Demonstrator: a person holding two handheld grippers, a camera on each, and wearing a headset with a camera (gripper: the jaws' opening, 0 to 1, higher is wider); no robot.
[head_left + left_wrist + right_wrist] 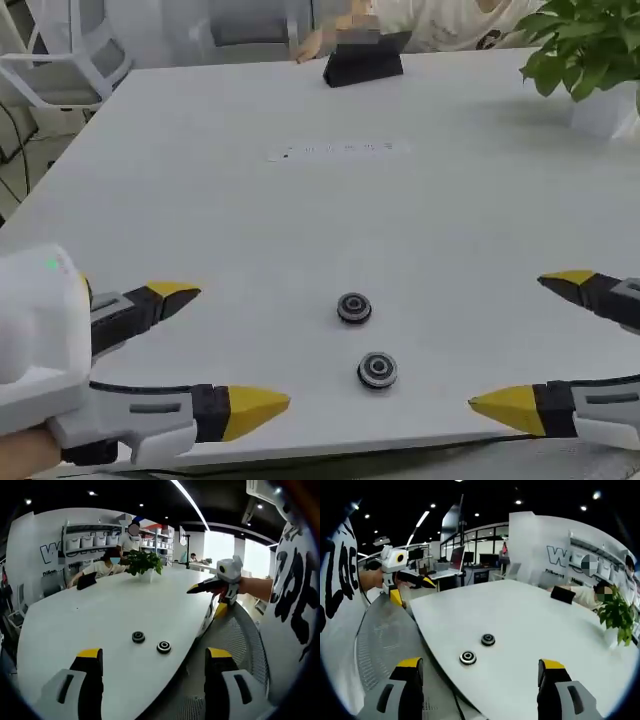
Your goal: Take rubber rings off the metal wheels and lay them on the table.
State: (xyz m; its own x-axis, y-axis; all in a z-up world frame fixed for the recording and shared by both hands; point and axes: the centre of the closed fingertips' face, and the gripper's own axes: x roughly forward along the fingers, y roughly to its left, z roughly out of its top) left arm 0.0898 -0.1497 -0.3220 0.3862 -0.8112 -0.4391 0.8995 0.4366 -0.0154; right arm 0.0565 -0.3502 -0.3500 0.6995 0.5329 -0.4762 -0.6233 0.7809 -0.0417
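Note:
Two small metal wheels with black rubber rings lie flat on the white table (300, 220). One wheel (354, 308) (138, 637) (488, 639) sits a little farther in. The other wheel (377, 369) (163, 647) (468, 657) is nearer the front edge. My left gripper (225, 350) (155, 660) (405, 582) hovers open to their left, nothing between its yellow-tipped jaws. Open as well, my right gripper (525, 343) (482, 667) (215, 587) is held to their right, empty. Both grippers are well apart from the wheels.
A potted green plant (585, 50) (615, 617) stands at the far right corner. A black object (362, 64) sits at the table's far edge, where a person is seated. White chairs (60, 50) stand at the far left. The front edge runs just below the nearer wheel.

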